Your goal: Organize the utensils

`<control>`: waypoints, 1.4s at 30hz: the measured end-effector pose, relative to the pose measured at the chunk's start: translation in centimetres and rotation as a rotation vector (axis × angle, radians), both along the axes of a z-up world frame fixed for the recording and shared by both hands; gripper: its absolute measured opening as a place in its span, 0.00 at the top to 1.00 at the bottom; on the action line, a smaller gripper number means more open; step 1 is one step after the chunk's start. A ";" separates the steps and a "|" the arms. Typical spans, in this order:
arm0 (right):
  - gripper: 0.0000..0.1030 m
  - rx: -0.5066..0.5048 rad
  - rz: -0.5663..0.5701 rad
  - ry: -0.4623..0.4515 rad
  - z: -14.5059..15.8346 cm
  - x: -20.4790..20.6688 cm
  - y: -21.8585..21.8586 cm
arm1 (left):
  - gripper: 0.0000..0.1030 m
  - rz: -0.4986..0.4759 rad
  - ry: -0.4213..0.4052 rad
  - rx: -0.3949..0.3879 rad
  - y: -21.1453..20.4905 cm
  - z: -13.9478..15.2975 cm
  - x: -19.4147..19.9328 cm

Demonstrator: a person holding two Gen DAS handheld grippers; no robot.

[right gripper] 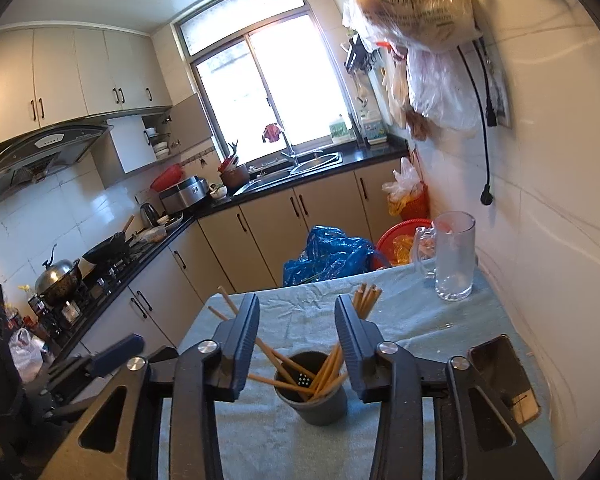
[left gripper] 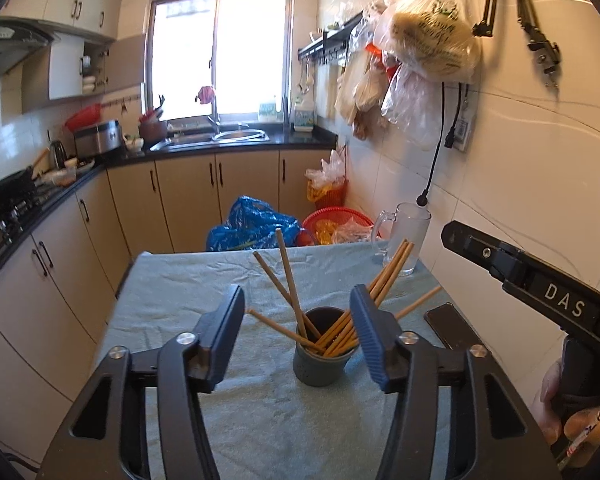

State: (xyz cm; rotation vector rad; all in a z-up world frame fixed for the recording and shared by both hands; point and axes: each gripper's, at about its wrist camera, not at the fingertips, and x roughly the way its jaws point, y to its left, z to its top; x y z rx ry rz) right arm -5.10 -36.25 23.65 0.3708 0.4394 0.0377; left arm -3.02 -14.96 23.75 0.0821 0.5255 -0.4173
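A dark grey holder cup (left gripper: 320,362) stands on the table's blue-green cloth (left gripper: 172,280) with several wooden chopsticks (left gripper: 288,276) fanned out in it. My left gripper (left gripper: 298,300) is open and empty, its fingers on either side of the cup and nearer than it. In the right wrist view the same cup (right gripper: 314,398) and chopsticks (right gripper: 328,368) sit just beyond my right gripper (right gripper: 296,308), which is open and empty. The right gripper's body shows at the right edge of the left wrist view (left gripper: 540,280).
A glass mug (right gripper: 454,258) stands at the table's far right corner. A phone (right gripper: 504,378) lies near the right edge. Blue bag (left gripper: 252,224) and red basket (left gripper: 336,218) sit on the floor beyond the table. Tiled wall on the right, counter and stove on the left.
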 end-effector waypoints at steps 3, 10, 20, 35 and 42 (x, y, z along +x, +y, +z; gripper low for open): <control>0.52 -0.027 -0.004 0.003 -0.1 -1.7 0.4 | 0.34 0.014 -0.026 0.000 0.8 0.2 -1.8; 0.48 -0.059 0.001 0.049 -1.7 -5.1 0.9 | 0.07 0.104 -0.118 0.002 3.2 0.4 -6.1; 0.41 -0.113 0.008 0.118 -5.2 -10.0 2.2 | 0.00 0.171 -0.188 0.009 6.1 -0.6 -12.4; 0.33 -0.229 -0.080 0.161 -9.5 -13.9 4.9 | 0.00 0.227 -0.084 0.036 7.7 -6.0 -15.2; 0.29 -0.220 -0.118 0.180 -10.7 -14.5 4.6 | 0.00 0.230 -0.002 0.059 7.6 -8.6 -14.7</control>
